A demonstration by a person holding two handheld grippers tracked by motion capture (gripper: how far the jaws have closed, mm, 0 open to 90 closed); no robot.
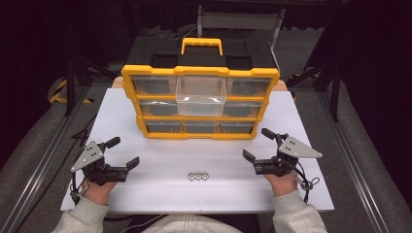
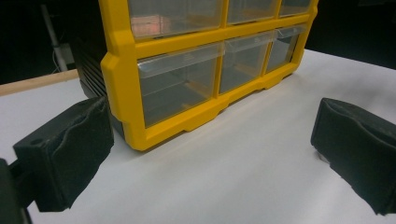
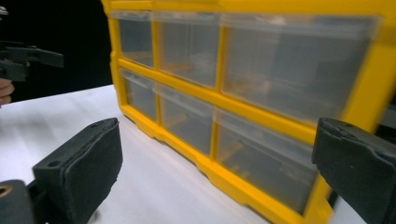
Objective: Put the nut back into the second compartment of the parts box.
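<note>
Three small metal nuts (image 1: 198,175) lay in a row on the white tabletop (image 1: 311,194), between the two hands and well in front of the yellow organizer (image 1: 200,103), whose top middle drawer (image 1: 200,97) stood pulled out. The left claw (image 1: 126,151) and the right claw (image 1: 255,144) both hung with jaws wide apart, holding nothing. The nuts were probably meant for that drawer. The better approach would be lowering one claw square over an end nut, pinching it alone, so the others stayed put.
</note>
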